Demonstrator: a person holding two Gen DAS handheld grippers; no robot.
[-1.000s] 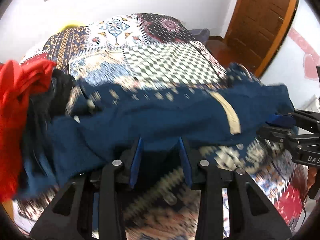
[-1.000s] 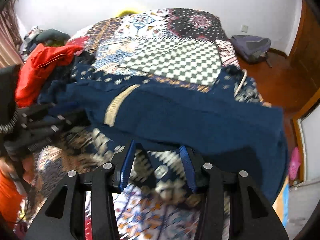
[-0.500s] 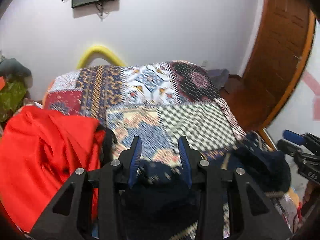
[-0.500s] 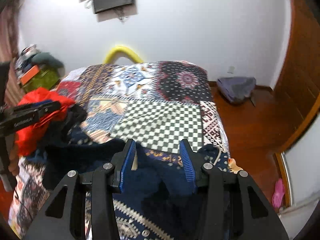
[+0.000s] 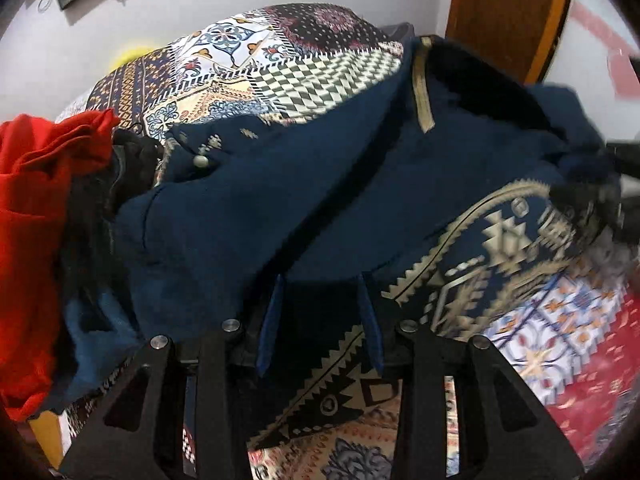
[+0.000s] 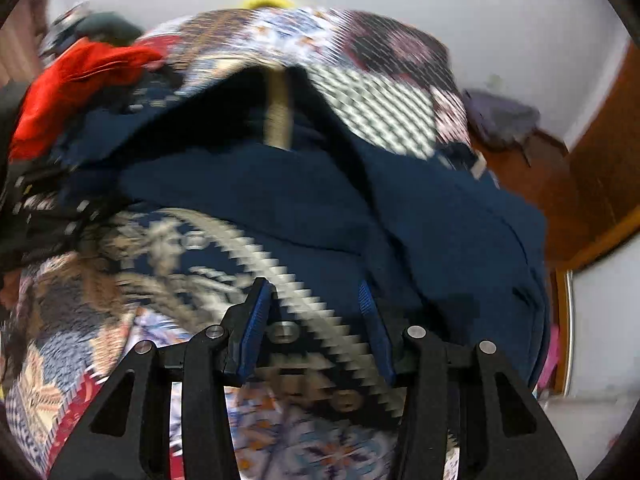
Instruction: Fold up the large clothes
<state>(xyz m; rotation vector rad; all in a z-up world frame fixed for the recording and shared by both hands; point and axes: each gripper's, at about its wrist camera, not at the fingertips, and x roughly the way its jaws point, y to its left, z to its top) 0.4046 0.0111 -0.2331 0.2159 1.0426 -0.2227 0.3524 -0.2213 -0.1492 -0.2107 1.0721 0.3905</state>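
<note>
Both tongs are clamped on the same navy garment [image 5: 280, 184]: the left gripper [image 5: 320, 284] has dark cloth pinched between its blue pads, and the right gripper [image 6: 316, 292] grips the patterned hem further along. That garment is spread across the patchwork bedspread [image 5: 304, 68], its beige neck band [image 5: 422, 92] toward the far side. A red garment [image 5: 36, 208] is heaped beside it, and the right view's pretty blurry.

Even, soft indoor light; fisheye bending and dark vignette at the corners; right wrist view heavily motion-blurred.
</note>
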